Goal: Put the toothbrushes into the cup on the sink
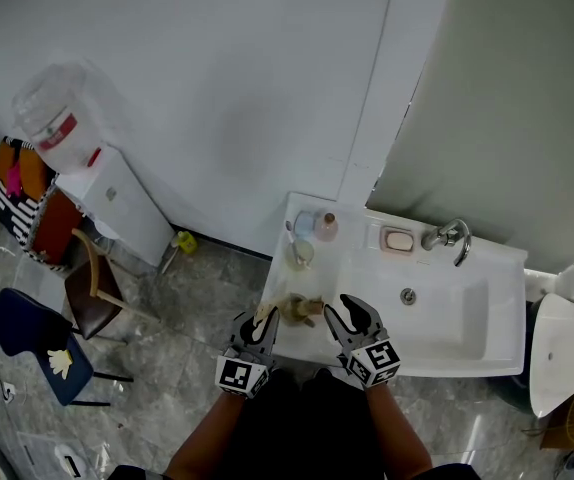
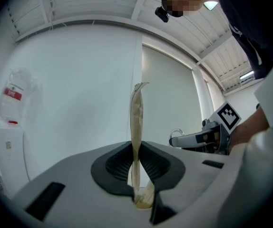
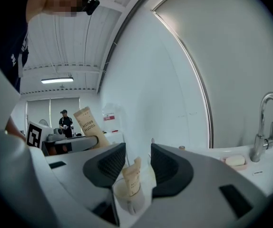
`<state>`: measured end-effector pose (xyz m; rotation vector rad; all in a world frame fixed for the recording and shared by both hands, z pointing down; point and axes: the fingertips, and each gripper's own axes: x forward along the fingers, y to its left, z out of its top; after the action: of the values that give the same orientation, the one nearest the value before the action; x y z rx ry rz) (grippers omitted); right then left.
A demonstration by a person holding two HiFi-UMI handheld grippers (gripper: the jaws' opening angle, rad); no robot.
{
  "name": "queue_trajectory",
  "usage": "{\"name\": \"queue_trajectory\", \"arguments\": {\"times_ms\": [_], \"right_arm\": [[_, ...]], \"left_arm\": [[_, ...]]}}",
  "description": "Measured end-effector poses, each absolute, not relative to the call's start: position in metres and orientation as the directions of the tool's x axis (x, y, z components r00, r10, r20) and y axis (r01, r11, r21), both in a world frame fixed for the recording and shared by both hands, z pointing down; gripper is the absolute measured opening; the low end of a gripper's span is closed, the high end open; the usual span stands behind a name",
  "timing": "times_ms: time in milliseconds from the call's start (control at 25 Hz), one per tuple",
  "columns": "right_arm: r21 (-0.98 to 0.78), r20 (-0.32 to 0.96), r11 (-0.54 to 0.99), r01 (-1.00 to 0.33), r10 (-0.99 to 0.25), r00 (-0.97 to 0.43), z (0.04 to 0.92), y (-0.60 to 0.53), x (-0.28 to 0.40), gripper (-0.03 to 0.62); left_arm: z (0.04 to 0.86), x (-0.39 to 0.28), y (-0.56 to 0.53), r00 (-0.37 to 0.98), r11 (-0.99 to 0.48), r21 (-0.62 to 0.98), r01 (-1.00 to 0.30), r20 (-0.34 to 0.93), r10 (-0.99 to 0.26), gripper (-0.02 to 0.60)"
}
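Standing before the white sink (image 1: 467, 320), the person holds both tools low over its left corner. In the left gripper view, the left gripper (image 2: 136, 148) is clenched on a toothbrush in a beige paper packet (image 2: 137, 113), which is seen from its thin edge and stands upright between the dark pads. The head view shows the same packet rising from this gripper, just beside the cup (image 1: 296, 311) on the sink's left ledge. In the right gripper view, the right gripper (image 3: 137, 158) has its jaws apart and grips nothing. In the gap between them the cup shows lower down, and a second packet (image 3: 132, 176) already stands inside it and leans a little. I cannot tell if the jaws touch the cup. The same view shows the held packet at the left, with the print "TOOTH BRUSH" on it. Further back on the ledge stand another cup (image 1: 302, 253) and two small bottles (image 1: 326, 226). A soap dish (image 1: 399, 239) and the faucet (image 1: 449, 236) are at the back edge of the basin. On the floor to the left stands a water dispenser (image 1: 117, 203) against the wall.
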<state>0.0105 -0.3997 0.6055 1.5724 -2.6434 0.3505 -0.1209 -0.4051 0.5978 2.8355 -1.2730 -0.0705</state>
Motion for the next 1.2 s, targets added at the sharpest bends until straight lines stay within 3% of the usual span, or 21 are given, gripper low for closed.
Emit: {"name": "queue_trajectory", "arguments": {"times_ms": [680, 840, 1200], "right_arm": [[-0.153, 0.165, 0.451, -0.879, -0.865, -0.473, 0.590, -0.402, 0.021, 0.176], [-0.158, 0.165, 0.455, -0.876, -0.863, -0.478, 0.587, -0.408, 0.019, 0.176], [-0.149, 0.149, 0.484, -0.862, -0.851, -0.503, 0.570, -0.419, 0.012, 0.176]], "left_arm": [[0.664, -0.091, -0.415, 0.693, -0.690, 0.084, -0.719, 0.171, -0.700, 0.064], [0.651, -0.096, -0.419, 0.689, -0.680, 0.113, -0.724, 0.135, -0.712, 0.118], [0.596, -0.114, -0.430, 0.659, -0.650, 0.134, -0.748, 0.029, -0.752, 0.120]]}}
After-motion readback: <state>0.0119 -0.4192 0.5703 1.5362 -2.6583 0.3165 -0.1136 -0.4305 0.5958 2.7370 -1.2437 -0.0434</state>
